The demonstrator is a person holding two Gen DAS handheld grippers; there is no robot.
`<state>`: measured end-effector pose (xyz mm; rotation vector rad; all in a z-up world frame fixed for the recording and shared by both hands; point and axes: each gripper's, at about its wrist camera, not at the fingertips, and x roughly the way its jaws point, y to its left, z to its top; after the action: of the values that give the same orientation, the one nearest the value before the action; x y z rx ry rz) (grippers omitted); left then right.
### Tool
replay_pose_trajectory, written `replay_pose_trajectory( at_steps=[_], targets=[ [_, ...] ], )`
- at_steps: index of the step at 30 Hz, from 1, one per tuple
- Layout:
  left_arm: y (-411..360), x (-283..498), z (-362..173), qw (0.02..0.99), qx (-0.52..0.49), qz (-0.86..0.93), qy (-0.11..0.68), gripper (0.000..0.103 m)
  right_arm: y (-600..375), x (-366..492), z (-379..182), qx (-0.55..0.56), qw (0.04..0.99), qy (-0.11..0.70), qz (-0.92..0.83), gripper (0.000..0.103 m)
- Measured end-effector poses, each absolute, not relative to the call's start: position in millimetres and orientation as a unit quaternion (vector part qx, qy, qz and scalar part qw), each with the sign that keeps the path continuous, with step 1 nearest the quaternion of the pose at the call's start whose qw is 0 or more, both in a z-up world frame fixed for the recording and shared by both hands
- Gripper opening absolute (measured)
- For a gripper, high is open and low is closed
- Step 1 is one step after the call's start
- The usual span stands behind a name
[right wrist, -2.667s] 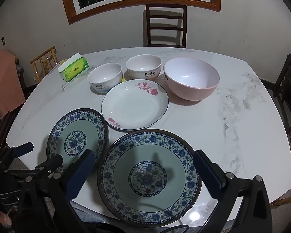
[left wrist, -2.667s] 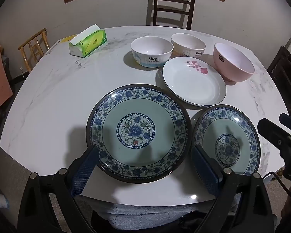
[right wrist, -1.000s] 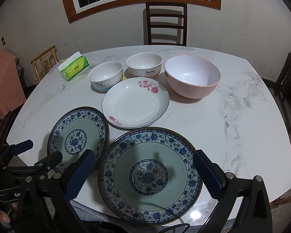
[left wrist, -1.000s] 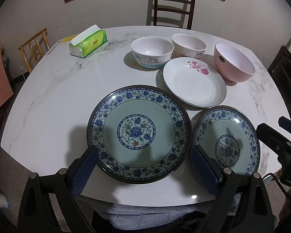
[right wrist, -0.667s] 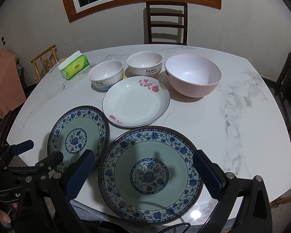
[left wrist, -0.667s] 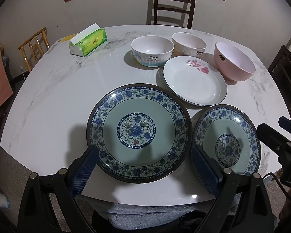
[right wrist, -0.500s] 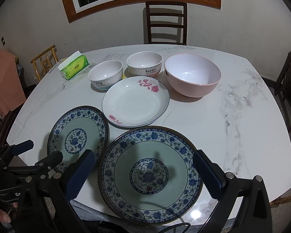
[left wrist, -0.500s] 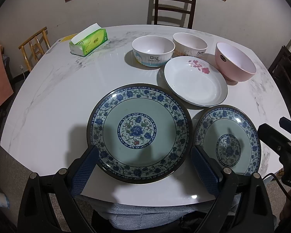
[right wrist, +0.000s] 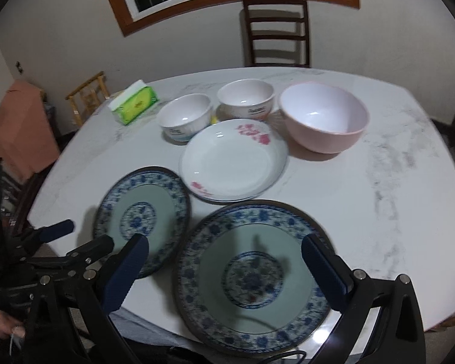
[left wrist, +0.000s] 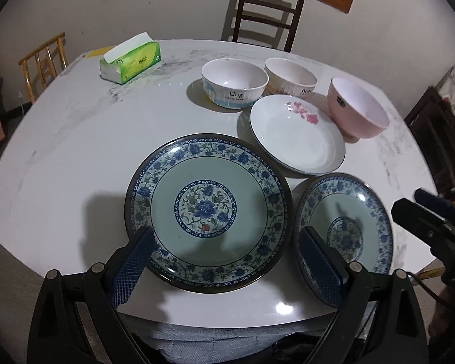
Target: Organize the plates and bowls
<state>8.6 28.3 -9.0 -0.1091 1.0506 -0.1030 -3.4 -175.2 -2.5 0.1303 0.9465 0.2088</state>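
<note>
A large blue-patterned plate (left wrist: 207, 212) (right wrist: 251, 276) and a smaller matching plate (left wrist: 345, 230) (right wrist: 141, 218) lie side by side at the table's near edge. Behind them lie a white plate with pink flowers (left wrist: 297, 135) (right wrist: 232, 160), two small white bowls (left wrist: 235, 83) (left wrist: 291, 77) and a pink bowl (left wrist: 359, 107) (right wrist: 323, 115). My left gripper (left wrist: 224, 267) is open and empty, jaws straddling the large plate's near rim. My right gripper (right wrist: 227, 270) is open and empty above the large plate. Each gripper shows at the edge of the other's view.
A green tissue box (left wrist: 130, 59) (right wrist: 135, 101) sits at the back left of the white marble table (left wrist: 60, 139). A dark wooden chair (left wrist: 264, 15) stands behind the table. A bamboo chair (left wrist: 42, 60) stands at the left and dark furniture (left wrist: 439, 139) at the right.
Both wrist views have tilted and shifted a little; the right view is now motion-blurred and has swung to the right. The dishes have not moved and both grippers stay open.
</note>
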Motion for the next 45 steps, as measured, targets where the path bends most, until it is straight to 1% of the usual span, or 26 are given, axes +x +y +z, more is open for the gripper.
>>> replay_pose_trajectory(
  at_steps=[3,5,7,8,9,10,12,14,16,20,27,30,32,36,40,45],
  targets=[
    [46.7,11.5,-7.8,0.861,-0.084,-0.058,0.499,0.094,-177.4,4.7,-5.0,0.091,0.871,0.464,0.135,0.095],
    [62.9,14.3,-7.0,0.86,-0.107,-0.057,0.495,0.093,-176.7,10.0,-6.7,0.105,0.864,0.468,0.153,0.085],
    [77.6,17.8,-6.4,0.857,-0.132,-0.055,0.494,0.093,-174.8,17.4,-9.4,0.119,0.854,0.477,0.172,0.081],
    [87.1,19.9,-6.9,0.854,-0.149,-0.057,0.494,0.091,-173.7,20.7,-10.8,0.123,0.851,0.479,0.178,0.078],
    [93.4,20.7,-7.2,0.853,-0.159,-0.057,0.493,0.086,-172.5,24.0,-12.8,0.128,0.847,0.482,0.185,0.075],
    [100.5,21.9,-8.3,0.851,-0.171,-0.056,0.493,0.084,-170.1,29.1,-15.3,0.133,0.84,0.489,0.193,0.068],
    [115.2,25.5,-12.3,0.845,-0.196,-0.055,0.494,0.078,-165.6,36.4,-19.2,0.136,0.831,0.5,0.204,0.064],
    [125.4,28.6,-17.3,0.838,-0.212,-0.051,0.499,0.071,-160.0,45.8,-25.1,0.142,0.819,0.511,0.219,0.054],
    [133.2,31.1,-22.9,0.833,-0.223,-0.051,0.503,0.07,-154.4,58.1,-35.3,0.153,0.803,0.529,0.229,0.047],
    [147.1,37.8,-39.7,0.814,-0.256,-0.06,0.517,0.065,-149.3,78.4,-52.5,0.171,0.78,0.556,0.231,0.044],
    [160.8,43.1,-62.1,0.791,-0.298,-0.063,0.53,0.064,-134.4,101.3,-72.0,0.153,0.766,0.583,0.224,0.043],
    [162.4,45.1,-65.8,0.788,-0.302,-0.065,0.532,0.064,-130.7,109.5,-81.5,0.145,0.76,0.593,0.222,0.042],
    [162.7,47.2,-68.1,0.787,-0.301,-0.066,0.534,0.062,-128.8,114.3,-87.6,0.144,0.757,0.598,0.223,0.038],
    [166.3,49.2,-73.0,0.785,-0.302,-0.068,0.537,0.06,-124.2,123.0,-98.2,0.14,0.751,0.605,0.224,0.038],
    [167.9,51.9,-77.2,0.781,-0.303,-0.071,0.541,0.058,-120.6,127.6,-106.1,0.136,0.746,0.61,0.228,0.033],
    [168.8,53.9,-83.0,0.778,-0.3,-0.078,0.547,0.052,-118.7,131.3,-108.3,0.135,0.743,0.614,0.231,0.03]
  ],
)
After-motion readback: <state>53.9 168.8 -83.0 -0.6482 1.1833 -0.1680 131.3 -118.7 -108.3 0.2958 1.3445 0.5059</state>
